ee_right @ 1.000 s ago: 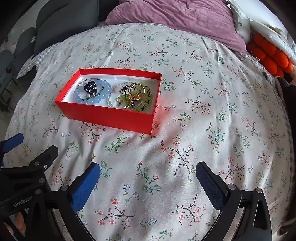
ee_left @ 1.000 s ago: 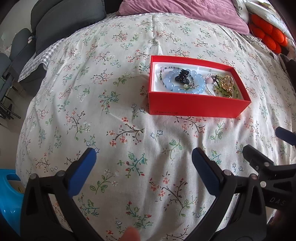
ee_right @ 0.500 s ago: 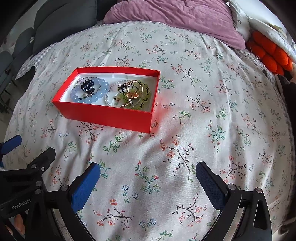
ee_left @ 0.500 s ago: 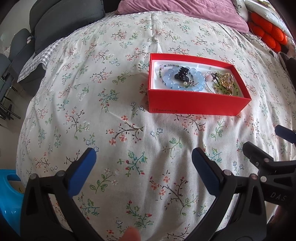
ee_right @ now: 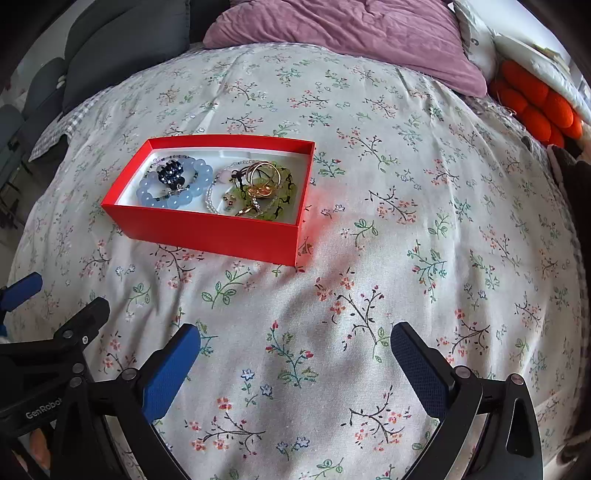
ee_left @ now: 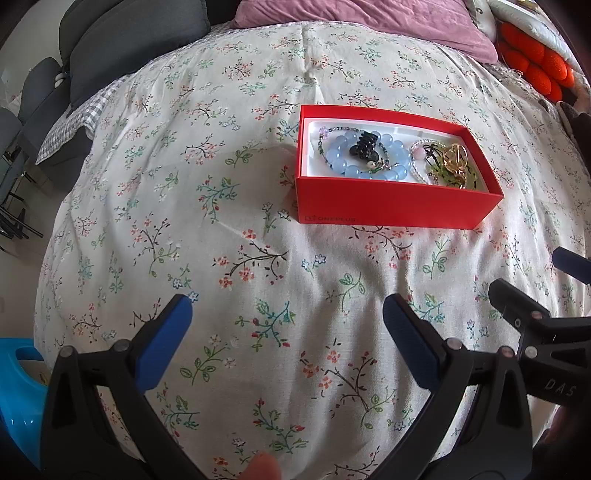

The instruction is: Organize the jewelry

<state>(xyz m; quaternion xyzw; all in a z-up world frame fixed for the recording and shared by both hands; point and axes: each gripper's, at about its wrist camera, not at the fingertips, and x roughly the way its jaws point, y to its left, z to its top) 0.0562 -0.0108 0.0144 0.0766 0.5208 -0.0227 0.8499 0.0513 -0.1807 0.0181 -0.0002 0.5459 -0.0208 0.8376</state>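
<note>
A red open box [ee_left: 391,206] [ee_right: 207,230] sits on the floral bedspread. Inside lie a light blue bead bracelet [ee_left: 369,166] [ee_right: 173,197] with a black hair clip [ee_left: 364,146] [ee_right: 170,173] on it, and a tangle of gold rings [ee_left: 456,160] [ee_right: 264,181], thin beaded bracelets and a green piece. My left gripper [ee_left: 288,314] is open and empty, hovering over the bedspread well in front of the box. My right gripper [ee_right: 295,343] is open and empty, in front and to the right of the box. Each gripper shows at the edge of the other's view.
The floral bedspread [ee_left: 184,221] covers the bed. A purple pillow [ee_right: 351,33] lies at the head, an orange cushion [ee_right: 532,107] at the far right, dark grey cushions [ee_left: 122,44] at the far left. A blue plastic item [ee_left: 18,384] sits at the lower left.
Both grippers have drawn back slightly from the box, which now sits a little farther away and lower in the views. Both stay open and empty.
</note>
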